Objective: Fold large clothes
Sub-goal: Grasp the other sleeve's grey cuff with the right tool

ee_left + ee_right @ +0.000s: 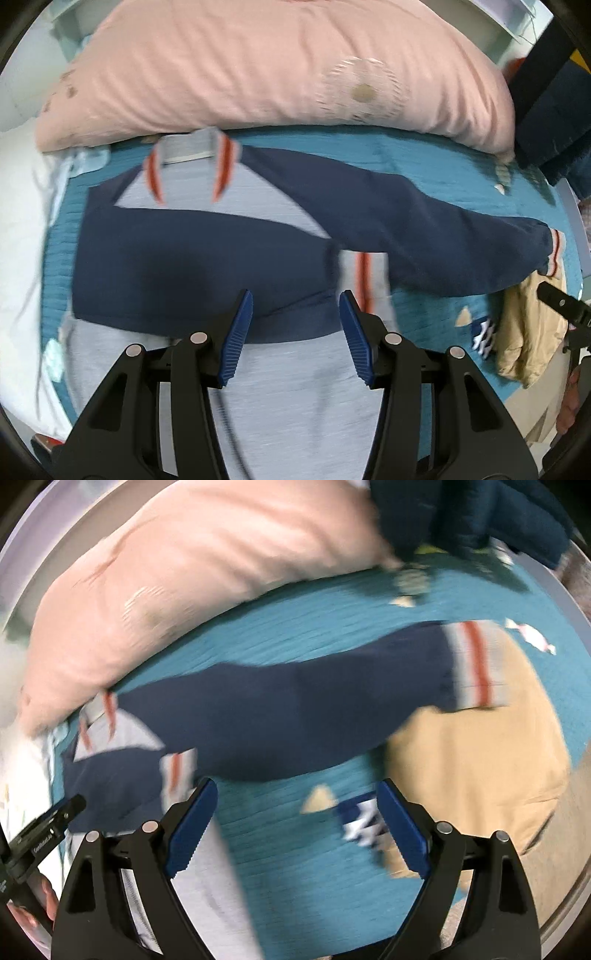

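Note:
A navy and grey sweatshirt (207, 258) with orange stripes lies flat on the teal bedspread (424, 162). One navy sleeve is folded across its chest, with its striped cuff (364, 273) near the middle. The other sleeve (295, 709) stretches out to the right and ends in a striped cuff (476, 664). My left gripper (295, 301) is open and empty above the folded sleeve and grey body. My right gripper (297, 786) is open and empty above the bedspread, just below the stretched sleeve. Both views are motion-blurred.
A big pink pillow (258, 66) lies along the far side of the bed. A tan garment (472, 760) lies to the right, under the sleeve's cuff. Dark blue clothes (461, 513) sit at the far right corner. White bedding (18, 240) lies left.

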Demonstrator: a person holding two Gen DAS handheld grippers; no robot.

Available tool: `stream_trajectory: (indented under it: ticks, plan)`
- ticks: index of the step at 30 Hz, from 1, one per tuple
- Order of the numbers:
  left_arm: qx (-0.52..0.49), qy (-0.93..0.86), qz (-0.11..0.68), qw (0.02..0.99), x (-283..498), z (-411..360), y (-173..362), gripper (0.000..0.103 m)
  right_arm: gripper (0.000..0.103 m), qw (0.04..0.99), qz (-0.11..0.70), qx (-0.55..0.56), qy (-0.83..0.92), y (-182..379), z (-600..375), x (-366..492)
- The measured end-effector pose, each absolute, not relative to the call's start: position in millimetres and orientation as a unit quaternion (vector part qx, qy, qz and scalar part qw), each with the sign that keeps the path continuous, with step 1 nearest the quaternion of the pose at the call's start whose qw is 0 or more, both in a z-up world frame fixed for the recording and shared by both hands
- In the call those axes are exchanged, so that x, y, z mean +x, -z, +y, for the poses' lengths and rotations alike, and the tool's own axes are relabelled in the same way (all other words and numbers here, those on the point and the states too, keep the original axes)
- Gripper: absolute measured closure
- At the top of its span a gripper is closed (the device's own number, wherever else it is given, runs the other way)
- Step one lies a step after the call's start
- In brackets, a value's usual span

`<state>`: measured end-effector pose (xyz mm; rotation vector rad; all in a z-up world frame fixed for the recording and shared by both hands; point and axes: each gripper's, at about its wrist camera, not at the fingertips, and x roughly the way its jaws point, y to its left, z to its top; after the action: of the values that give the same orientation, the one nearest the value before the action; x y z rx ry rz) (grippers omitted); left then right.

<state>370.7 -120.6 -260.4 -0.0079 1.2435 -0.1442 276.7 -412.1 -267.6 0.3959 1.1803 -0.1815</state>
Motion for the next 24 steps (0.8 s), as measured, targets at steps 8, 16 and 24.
stream_trajectory:
  ticks: [8,16,24]
  plan:
    - [-0.007,0.089,0.606,0.791,401,-173,285,0.054,0.018,0.797,0.538,0.224,0.157,273,-516,276]
    - [-0.061,0.097,0.659,0.743,429,-182,335,0.101,0.018,0.785,0.536,0.251,0.184,291,-571,292]
    - [-0.063,0.081,0.684,0.723,433,-179,392,0.103,0.038,0.787,0.522,0.286,0.163,314,-580,303]
